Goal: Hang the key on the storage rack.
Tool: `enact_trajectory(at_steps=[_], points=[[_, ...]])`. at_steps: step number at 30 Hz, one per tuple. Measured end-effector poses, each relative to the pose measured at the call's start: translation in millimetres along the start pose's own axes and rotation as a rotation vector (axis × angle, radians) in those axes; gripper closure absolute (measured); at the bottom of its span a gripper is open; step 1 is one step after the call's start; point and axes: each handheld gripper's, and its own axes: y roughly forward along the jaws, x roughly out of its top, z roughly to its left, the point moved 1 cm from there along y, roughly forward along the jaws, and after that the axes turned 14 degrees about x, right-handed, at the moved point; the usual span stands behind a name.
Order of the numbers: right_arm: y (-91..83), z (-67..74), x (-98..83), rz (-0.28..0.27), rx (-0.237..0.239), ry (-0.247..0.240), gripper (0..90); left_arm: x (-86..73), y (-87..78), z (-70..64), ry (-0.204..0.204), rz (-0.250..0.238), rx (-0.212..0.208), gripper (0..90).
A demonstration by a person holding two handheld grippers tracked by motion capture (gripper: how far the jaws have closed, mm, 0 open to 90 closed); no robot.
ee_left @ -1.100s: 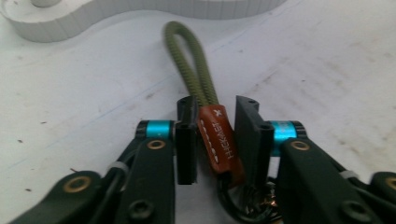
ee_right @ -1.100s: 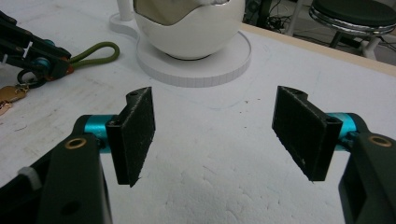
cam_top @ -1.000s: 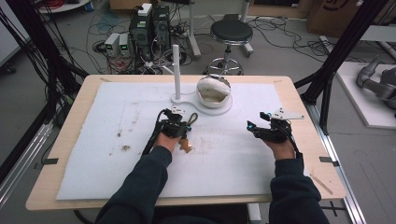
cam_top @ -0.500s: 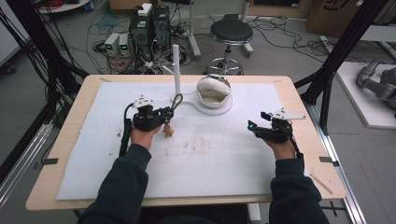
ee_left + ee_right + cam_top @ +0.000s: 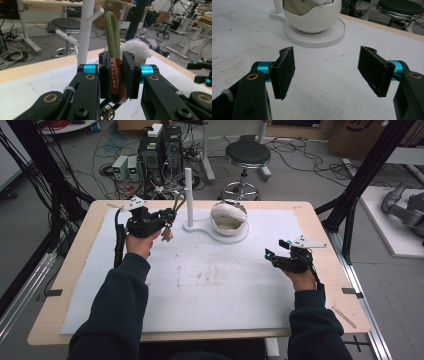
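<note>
My left gripper (image 5: 166,218) is held above the table's far left, just left of a white peg stand (image 5: 188,195). It is shut on a key ring's brown leather tab (image 5: 116,75). The ring's olive green cord loop (image 5: 111,35) stands up out of the jaws toward the stand's pegs (image 5: 85,32), and metal rings hang below the tab. A white egg-shaped bowl (image 5: 228,217) sits on the round base (image 5: 317,37) joined to the stand. My right gripper (image 5: 274,254) rests low at the right, open, with nothing between its pads (image 5: 328,67).
A white foam sheet (image 5: 210,285) covers the wooden table (image 5: 330,265). Behind the far edge stand a black stool (image 5: 247,155) and computer boxes (image 5: 160,150) among floor cables. Black frame posts (image 5: 357,185) rise at both sides. The right gripper (image 5: 200,72) shows far right in the left gripper view.
My left hand has risen and moved left and toward the far edge, carrying the key ring up beside the peg stand. The right hand has stayed in place.
</note>
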Motion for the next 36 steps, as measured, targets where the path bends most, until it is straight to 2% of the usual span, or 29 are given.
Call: enact_trajectory(at_steps=[6,11,18,25,28,31,36], points=[[-0.3,-1.5,-0.5,-0.002,0.001,-0.001,30.3,17.1,15.3,0.9,0.005,0.011,-0.004,76.9],[-0.8,-1.7,-0.5,-0.001,0.001,0.0,30.3,21.4,29.7,0.0,0.011,0.046,0.026,77.0],[-0.8,-1.9,-1.2,0.003,0.001,0.001,30.3,11.8,44.8,3.3,0.004,0.115,0.079,76.9],[-0.3,-0.8,-1.2,0.004,0.004,0.005,30.3,4.1,52.9,4.2,0.002,0.125,0.092,76.8],[-0.1,-0.8,-1.3,0.005,0.004,0.002,30.3,-0.4,53.6,4.5,0.0,0.108,0.083,76.1],[-0.2,-0.5,-1.2,0.004,0.005,0.005,30.3,-6.4,51.6,8.3,-0.008,0.085,0.075,71.8],[0.0,-0.3,-1.2,0.005,0.003,0.002,30.2,-17.9,42.0,19.0,-0.041,0.063,0.067,51.6]])
